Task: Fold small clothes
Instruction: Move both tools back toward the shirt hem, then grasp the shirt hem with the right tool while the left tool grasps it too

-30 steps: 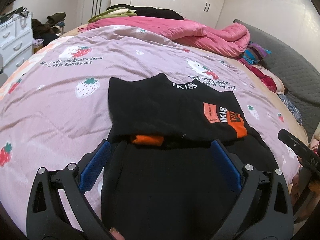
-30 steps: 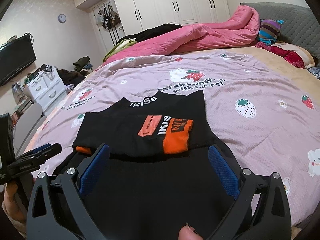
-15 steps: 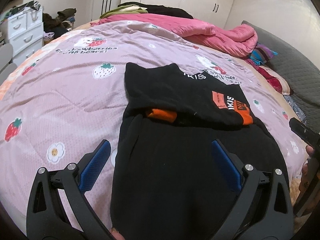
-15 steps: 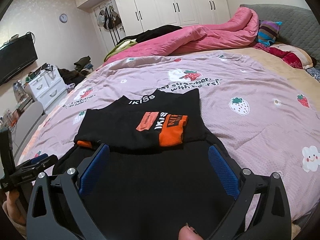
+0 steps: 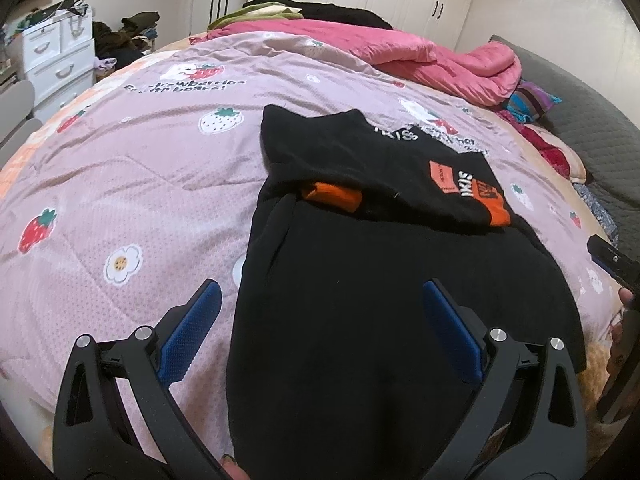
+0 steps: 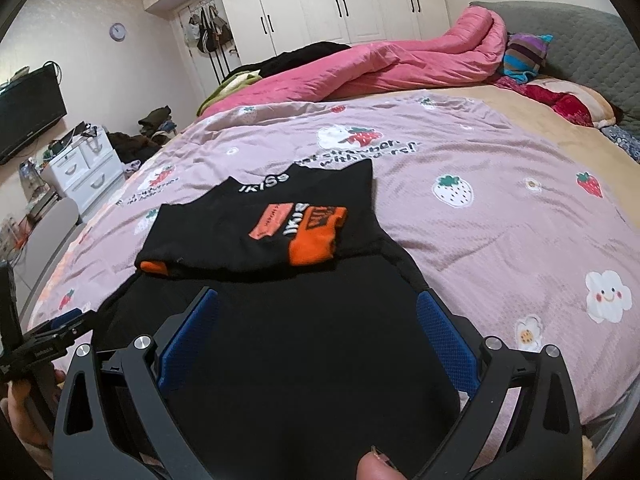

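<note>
Both my jaws stand apart over the soft, limp black garment [image 5: 384, 320]; I'd pinch its near hem corners.

black shirt [image 6: 280, 352] with orange patches; pink strawberry-print bedspread [image 6: 500, 240].

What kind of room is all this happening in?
Most likely a home bedroom: a bed under a strawberry-print cover, a rumpled pink duvet, and white wardrobes along the far wall.
</note>
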Tool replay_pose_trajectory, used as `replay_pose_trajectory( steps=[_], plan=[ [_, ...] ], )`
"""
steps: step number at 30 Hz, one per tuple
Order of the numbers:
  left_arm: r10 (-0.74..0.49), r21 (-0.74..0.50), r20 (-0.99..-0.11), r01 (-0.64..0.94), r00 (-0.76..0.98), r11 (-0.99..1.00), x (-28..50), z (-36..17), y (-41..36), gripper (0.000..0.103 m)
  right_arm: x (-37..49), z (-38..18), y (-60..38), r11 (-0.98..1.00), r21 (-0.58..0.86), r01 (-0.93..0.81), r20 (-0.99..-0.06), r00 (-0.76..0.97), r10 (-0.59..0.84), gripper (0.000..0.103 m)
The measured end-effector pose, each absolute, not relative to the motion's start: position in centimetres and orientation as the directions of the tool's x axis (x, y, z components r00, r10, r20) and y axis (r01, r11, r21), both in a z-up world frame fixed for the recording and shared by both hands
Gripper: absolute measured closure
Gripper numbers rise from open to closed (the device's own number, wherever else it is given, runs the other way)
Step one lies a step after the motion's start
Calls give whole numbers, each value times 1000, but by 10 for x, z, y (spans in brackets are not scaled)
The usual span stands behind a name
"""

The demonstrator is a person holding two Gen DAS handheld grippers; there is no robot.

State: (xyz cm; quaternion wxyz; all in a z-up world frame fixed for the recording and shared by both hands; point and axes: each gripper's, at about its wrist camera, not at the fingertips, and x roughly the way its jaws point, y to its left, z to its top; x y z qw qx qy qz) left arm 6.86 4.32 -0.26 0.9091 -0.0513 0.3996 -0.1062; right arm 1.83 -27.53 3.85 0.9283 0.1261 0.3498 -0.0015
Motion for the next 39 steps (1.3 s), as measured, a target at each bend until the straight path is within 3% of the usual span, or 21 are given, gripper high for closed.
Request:
replay_pose_trajectory(
  steps=[16, 31, 37, 39],
  plan=[
    [-165, -128, -779, 104, 605, 986, 39, -29, 63, 9, -2, 16, -289, 969, 226, 102, -700, 709, 88, 4],
    [-281, -245, -788, 139, 548, 959, 14, -39, 78, 10, -19, 15, -295, 970, 223, 100, -705, 703, 90, 4],
    [-346, -302, -791, 170, 505, 938, 1, -45, 76, 33, -27, 17, -298, 969, 227, 102, -704, 705, 91, 4],
    [-352, -308, -800, 170, 486, 936, -3, -50, 75, 36, -29, 17, -298, 969, 226, 98, -704, 704, 92, 4]
  ],
)
